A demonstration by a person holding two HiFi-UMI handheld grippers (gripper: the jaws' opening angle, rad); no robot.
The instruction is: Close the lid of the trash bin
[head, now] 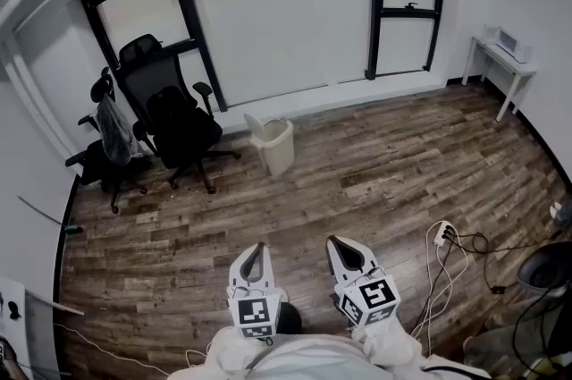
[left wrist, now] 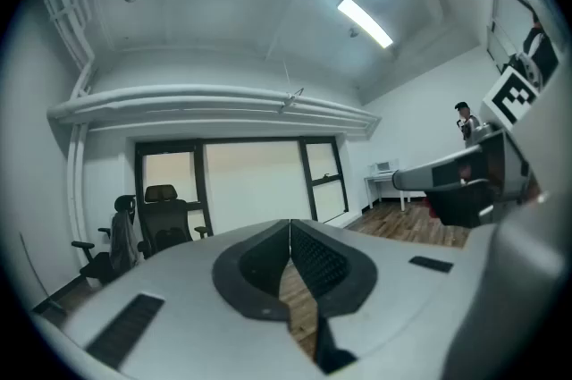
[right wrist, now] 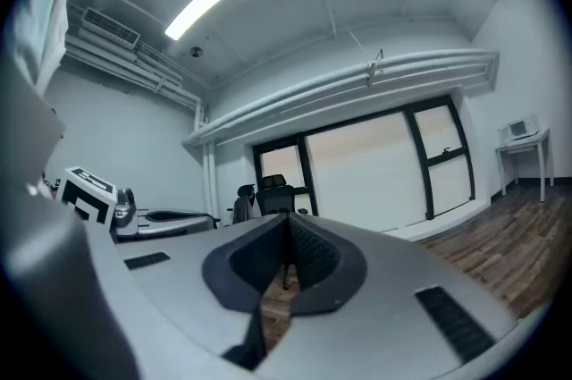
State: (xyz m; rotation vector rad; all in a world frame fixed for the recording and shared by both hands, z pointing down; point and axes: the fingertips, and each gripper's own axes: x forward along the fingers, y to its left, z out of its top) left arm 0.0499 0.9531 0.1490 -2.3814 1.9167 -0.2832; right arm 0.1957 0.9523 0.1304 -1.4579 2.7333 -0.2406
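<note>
Most of your head view is dark wood-plank floor (head: 375, 181), running back to a wide window (head: 277, 12) with black frames and pale blinds that fills the far wall. Next in size come a black office chair (head: 174, 114) at the window's left end and a second chair (head: 112, 141) just beside it, with a grey garment (head: 114, 128) draped over its back. A narrow white table (head: 500, 65) stands against the right wall with a small white appliance (head: 512, 43) on top (too small to tell which kind). The trash bin (head: 275, 146), cream-coloured, sits on the floor just in front of the window wall, right of the black chair and well apart from both your tools; its lid (head: 258, 126) stands raised at the bin's rear left, so the mouth is open. Low in the view you hold the left gripper (head: 258, 248) and the right gripper (head: 336, 242) side by side, pointing forward above the floor toward the bin. Each gripper's own view shows its jaws pressed together at the tips with nothing between them, only floor showing through the slit below. Smallest, a white power strip (head: 441, 233) lies on the floor to the right of your right gripper, with cables (head: 438, 280) trailing from it.
</note>
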